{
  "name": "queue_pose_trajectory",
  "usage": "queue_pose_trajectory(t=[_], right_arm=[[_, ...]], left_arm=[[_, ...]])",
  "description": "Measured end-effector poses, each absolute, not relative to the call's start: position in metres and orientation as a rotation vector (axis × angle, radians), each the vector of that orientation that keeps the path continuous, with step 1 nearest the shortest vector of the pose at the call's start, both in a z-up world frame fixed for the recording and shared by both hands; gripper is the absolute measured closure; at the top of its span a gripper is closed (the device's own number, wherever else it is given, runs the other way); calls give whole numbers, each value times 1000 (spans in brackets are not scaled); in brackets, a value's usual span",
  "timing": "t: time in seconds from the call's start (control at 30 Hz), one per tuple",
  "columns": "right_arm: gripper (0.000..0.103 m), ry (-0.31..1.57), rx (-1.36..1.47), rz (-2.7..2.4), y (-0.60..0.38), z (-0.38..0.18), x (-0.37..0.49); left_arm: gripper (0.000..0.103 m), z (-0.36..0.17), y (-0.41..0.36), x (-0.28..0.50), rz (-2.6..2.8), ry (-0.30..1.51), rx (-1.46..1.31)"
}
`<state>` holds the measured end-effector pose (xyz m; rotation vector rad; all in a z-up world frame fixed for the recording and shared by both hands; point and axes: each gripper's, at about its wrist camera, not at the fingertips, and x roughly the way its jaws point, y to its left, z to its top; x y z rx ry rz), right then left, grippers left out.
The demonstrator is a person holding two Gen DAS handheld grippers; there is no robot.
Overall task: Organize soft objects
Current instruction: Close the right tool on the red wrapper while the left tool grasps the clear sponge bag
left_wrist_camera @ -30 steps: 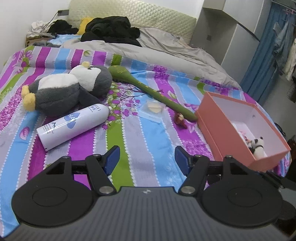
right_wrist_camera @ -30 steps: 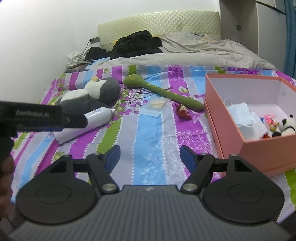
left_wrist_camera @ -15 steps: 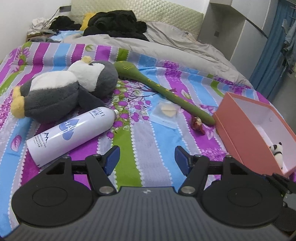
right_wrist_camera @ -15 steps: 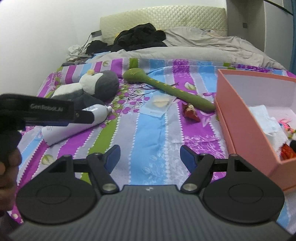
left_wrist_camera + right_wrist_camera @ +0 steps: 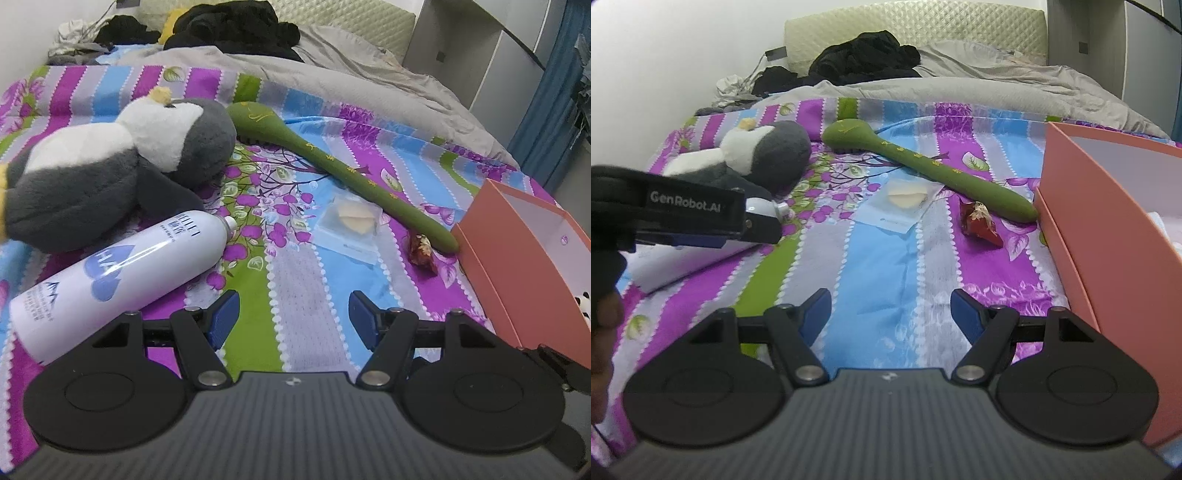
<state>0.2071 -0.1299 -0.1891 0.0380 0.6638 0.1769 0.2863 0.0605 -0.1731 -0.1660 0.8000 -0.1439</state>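
Grey plush penguin [image 5: 110, 173] lies touching white spray bottle [image 5: 118, 280].

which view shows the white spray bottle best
The left wrist view: the white spray bottle lies there in full on the bedspread, label and nozzle visible. In the right wrist view the left gripper covers most of it; only the nozzle end and a blurred stretch of the body show.
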Motion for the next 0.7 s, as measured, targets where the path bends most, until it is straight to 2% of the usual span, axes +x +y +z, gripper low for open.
queue_pose_trajectory(t=[0.47, 0.7], right_arm=[[30, 659, 44, 59, -145, -225, 274], [30, 589, -21, 9, -152, -226, 295]], left_arm=[[33, -202, 33, 359, -188, 811, -207], [32, -214, 21, 397, -221, 810, -186]])
